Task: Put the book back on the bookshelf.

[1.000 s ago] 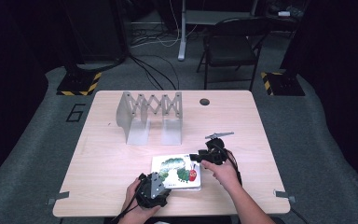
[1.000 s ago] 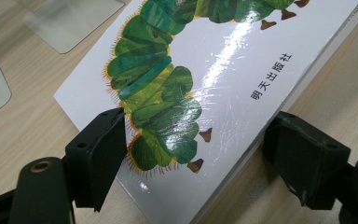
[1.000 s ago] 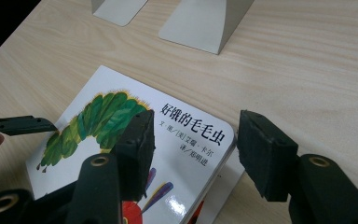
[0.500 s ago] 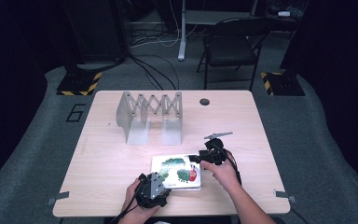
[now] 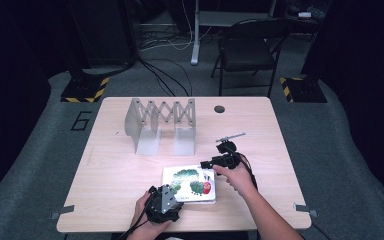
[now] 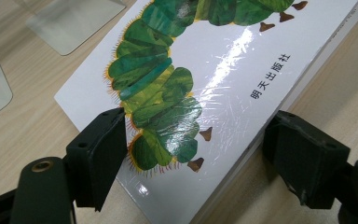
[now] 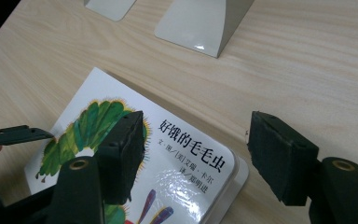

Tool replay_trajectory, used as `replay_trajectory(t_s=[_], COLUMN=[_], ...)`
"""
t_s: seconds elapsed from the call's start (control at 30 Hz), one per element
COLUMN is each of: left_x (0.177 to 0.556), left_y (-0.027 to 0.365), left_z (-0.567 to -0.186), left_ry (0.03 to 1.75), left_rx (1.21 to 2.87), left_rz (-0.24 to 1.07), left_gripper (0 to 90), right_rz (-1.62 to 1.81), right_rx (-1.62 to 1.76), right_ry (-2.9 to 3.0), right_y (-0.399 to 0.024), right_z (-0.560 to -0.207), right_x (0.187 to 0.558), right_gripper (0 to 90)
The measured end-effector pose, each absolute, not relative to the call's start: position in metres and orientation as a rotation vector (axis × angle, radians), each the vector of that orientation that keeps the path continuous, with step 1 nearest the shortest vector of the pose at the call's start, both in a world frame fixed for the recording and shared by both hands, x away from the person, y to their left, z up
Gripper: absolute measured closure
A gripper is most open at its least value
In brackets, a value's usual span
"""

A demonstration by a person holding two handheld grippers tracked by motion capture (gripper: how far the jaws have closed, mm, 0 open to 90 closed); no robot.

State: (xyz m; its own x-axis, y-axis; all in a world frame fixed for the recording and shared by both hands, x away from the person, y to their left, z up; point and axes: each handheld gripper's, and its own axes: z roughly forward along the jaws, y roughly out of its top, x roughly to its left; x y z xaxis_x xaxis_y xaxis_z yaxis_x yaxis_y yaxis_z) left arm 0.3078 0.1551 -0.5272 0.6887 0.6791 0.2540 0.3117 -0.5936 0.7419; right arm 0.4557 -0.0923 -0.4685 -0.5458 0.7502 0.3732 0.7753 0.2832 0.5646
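Right gripper [image 7: 196, 154] has just been opening, jaws spread astride the picture book's [image 5: 190, 184] corner without pinching, while the left gripper [image 6: 200, 154] straddles its opposite end, unclenched, steadying it flat near the table's [image 5: 120, 165] front edge.

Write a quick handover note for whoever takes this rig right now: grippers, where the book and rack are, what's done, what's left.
Left gripper: open, jaws either side of the near corner of the book, no grip visible.
Right gripper: open over the book's far right corner; its jaws have just been opening, pads clear of the cover.
Book: flat on the table, front centre, caterpillar cover up.
Expanding book rack: upright behind it, nothing in it.
Done: book lies between the two grippers.
Left, probably: grip the book, lift it and stand it in the rack.
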Motion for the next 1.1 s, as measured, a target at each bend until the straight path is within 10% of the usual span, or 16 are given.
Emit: replay_trajectory(t_s=[1.1], left_x=[0.308], left_y=[0.155], left_z=[-0.528], left_ry=[0.756], left_rx=[2.203], left_rz=[0.698], left_gripper=[21.7], right_rz=[-1.081], right_rx=[-1.403], right_ry=[-2.428], right_y=[-0.084], right_z=[-0.495], right_x=[0.458], right_gripper=[34.5])
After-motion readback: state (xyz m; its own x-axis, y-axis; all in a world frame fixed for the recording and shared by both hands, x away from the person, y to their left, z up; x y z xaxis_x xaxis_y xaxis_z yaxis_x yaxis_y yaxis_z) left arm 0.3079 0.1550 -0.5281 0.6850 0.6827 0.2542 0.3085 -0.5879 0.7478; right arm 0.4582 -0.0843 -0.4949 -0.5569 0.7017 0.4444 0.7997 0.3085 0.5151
